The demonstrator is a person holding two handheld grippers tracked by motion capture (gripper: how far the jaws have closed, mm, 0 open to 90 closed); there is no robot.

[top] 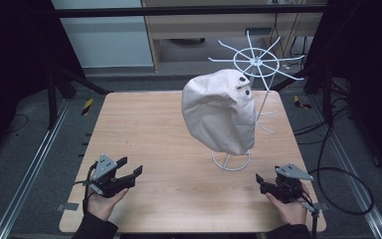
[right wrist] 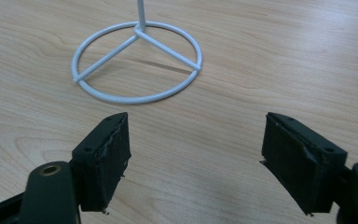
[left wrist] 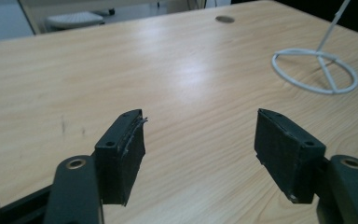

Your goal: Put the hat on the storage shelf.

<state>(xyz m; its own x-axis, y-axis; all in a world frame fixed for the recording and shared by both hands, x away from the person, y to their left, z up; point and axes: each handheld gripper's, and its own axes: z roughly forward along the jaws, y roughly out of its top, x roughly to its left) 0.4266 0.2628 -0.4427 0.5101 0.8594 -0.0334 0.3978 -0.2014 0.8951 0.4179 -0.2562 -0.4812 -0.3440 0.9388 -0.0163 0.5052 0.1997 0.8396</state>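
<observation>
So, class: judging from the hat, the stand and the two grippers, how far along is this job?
Done: nothing shows as done. The beige hat hangs on the white wire stand, untouched.
In hand: nothing. The left hand-held gripper and the right hand-held gripper are both open and empty, low over the wooden table near its front edge.
Left: probably reaching for the hat and handling it, so nearly the whole job.

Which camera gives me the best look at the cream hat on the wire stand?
The high view: the hat shows whole there, hanging on the white wire stand, above the table. The left gripper view catches just the stand's ring base and pole; the right gripper view shows the base ring close up.
</observation>
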